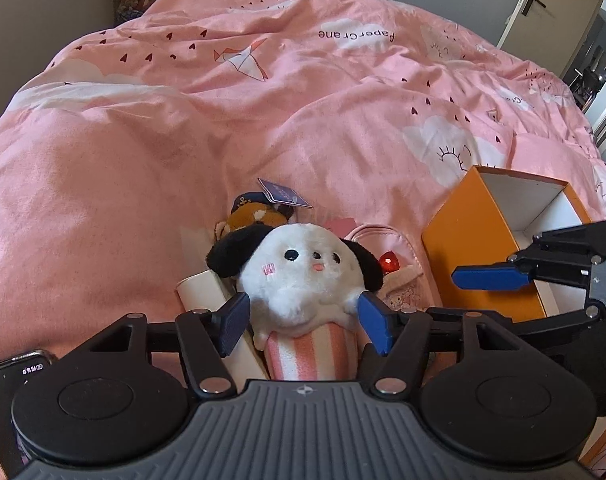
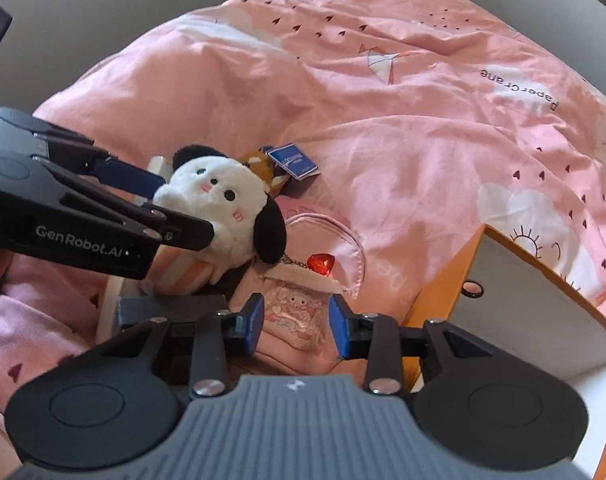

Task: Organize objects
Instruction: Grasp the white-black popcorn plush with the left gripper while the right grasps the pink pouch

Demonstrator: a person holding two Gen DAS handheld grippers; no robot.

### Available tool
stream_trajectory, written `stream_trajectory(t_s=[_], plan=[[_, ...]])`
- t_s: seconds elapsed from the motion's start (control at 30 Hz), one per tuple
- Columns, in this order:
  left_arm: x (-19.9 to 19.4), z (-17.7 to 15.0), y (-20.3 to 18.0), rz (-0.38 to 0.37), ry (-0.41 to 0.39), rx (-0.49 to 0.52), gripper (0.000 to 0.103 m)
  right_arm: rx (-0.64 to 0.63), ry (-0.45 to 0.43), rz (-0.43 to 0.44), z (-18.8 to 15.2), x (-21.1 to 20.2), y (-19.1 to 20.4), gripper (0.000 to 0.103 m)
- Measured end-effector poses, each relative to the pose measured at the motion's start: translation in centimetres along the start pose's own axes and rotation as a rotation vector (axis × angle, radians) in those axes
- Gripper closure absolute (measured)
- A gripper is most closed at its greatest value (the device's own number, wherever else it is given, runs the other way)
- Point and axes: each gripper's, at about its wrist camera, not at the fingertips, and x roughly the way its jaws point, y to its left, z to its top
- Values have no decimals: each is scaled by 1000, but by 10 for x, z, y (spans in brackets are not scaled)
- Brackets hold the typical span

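Where the left gripper (image 1: 305, 322) stands: over the dog (image 1: 303, 276), jaws spread, one blue pad at each side of its lower body. The pads sit just beside the fur and no dent shows, so this reads as not yet a squeeze.
Dog: white plush with black ears, in a striped pink fabric cup, lying near the near edge of the bed (image 1: 263, 100).
How the dog will likely handle: light, soft and springy. The round body would squash and could slip, so the firmer waist where the body meets the cup looks the best place to pinch.
Right gripper (image 2: 298, 320): jaws partly closed, with nothing pinched. Its own view frames the pouch (image 2: 291, 332) between the pads, but the left view shows its fingers off to the side, by the box (image 1: 475, 240).
Pouch: small, pink, with a cartoon print, a knit rim and a red gem (image 2: 321, 262) on a chain. It looks light and floppy and is best taken across its middle.
Bag (image 2: 323, 232): pink, flat, under the pouch; contents hidden.
Box: orange card with a white inside, open, at the right along the bed's near edge. Nothing shows in the part in view.
Behind the dog: a brown toy (image 1: 251, 216) with a blue tag (image 1: 285, 194).
Left of the dog: a white roll (image 1: 203, 288).
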Motion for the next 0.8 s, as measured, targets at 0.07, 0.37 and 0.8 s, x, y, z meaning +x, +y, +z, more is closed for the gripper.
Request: stream_trajectory(t_s=[0.07, 0.37, 0.8], plan=[[5, 3, -3, 0, 26, 14, 23, -58, 48, 12, 7, 10, -5, 65], [32, 6, -14, 80, 112, 91, 17, -184, 210, 50, 30, 49, -18, 56], [39, 3, -10, 63, 109, 78, 23, -165, 266, 91, 35, 76, -25, 50]])
